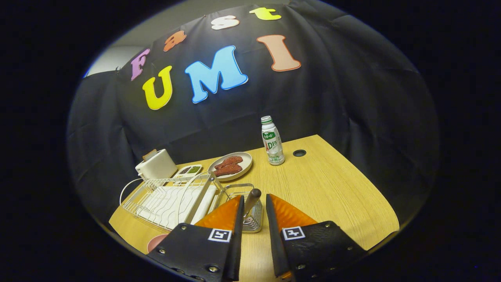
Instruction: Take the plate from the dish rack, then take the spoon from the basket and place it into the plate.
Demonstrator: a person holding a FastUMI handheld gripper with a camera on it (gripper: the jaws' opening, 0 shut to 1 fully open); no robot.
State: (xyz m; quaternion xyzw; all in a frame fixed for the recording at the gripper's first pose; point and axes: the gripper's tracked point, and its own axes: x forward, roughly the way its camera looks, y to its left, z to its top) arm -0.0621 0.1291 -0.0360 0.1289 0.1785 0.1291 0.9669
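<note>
1. Right now your gripper (254,203) hangs over the near part of the wooden table (332,196), its 2 fingers parted with a narrow gap between them.
2. The spoon (251,200) stands in that gap, its dark rounded handle end tilted a little toward the right finger. Whether either finger touches it you cannot tell; it does not look pressed from both sides.
3. The spoon rises out of the wire basket (250,213), which sits just ahead of the fingertips at the right end of the dish rack (168,199).
4. The dish rack stretches off ahead of your left finger, a white ribbed tray lying inside its wire frame. The left finger hides part of its near right corner.
5. A pink plate (155,242) peeks out on the table just beside your left finger, in front of the rack; most of it is hidden.
6. Beyond the rack stands a white toaster (156,164), and beside it a small tray (188,170) holding something green.
7. Past the basket lies a beige dish (240,166) with 2 reddish-brown pieces of food on it.
8. A plastic bottle (272,141) with a green cap stands upright further on, ahead of your right finger, well apart from the basket.
9. A round cable hole (299,153) sits in the tabletop near the bottle.
</note>
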